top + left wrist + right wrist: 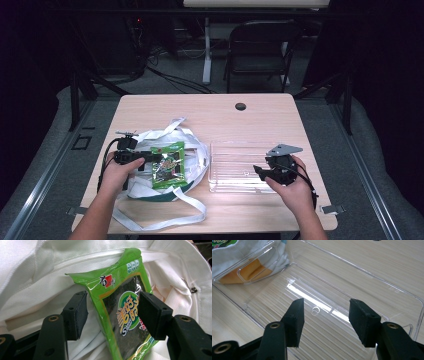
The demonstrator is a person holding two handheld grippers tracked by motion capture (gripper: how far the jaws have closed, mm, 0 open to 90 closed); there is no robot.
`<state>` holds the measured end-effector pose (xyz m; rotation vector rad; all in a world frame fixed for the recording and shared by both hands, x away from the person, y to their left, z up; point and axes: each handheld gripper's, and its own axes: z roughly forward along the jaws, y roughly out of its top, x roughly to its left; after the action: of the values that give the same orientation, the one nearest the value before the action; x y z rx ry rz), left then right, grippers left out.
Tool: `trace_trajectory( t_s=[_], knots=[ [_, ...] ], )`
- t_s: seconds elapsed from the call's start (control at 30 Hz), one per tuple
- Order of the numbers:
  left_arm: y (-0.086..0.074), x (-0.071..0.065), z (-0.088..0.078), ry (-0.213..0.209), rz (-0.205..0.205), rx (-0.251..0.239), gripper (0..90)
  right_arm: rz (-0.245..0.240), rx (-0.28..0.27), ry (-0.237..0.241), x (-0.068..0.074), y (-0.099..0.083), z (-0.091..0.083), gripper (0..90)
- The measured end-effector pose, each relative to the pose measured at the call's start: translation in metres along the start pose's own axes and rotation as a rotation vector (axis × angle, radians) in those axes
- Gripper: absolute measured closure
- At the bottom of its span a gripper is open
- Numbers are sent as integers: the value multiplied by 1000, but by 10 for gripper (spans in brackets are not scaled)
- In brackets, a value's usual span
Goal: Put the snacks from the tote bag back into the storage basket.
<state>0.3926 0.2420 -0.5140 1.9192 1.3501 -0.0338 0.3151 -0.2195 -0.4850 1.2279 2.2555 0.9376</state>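
Seaweed packet (122, 315), green and glossy, lies on the white cloth bag (37, 277) at the counter's (250, 120) left side. The left gripper (112, 315) stands wide open around it, pads clear. The right gripper (325, 320) hangs open over the clear plastic tray (367, 287).

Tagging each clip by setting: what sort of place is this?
Probably a lab or workshop recording bay: a lone wooden table, a folding chair behind it, cables across grey floor, dark surroundings.

Glossy green foil packet (120, 302); white woven cloth bag (45, 272); clear ribbed plastic tray (317, 322); matt wood table (200, 107).
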Motion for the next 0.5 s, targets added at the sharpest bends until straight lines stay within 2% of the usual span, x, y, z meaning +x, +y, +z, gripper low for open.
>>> trace_trajectory(
  t_s=[0.13,0.5],
  knots=[
    [-1,2,5,-20,-14,9,409,-5,4,-2,0,-1,-1,464],
    [1,4,15,-24,-25,25,414,5,1,-12,0,-5,-4,464]
  ],
)
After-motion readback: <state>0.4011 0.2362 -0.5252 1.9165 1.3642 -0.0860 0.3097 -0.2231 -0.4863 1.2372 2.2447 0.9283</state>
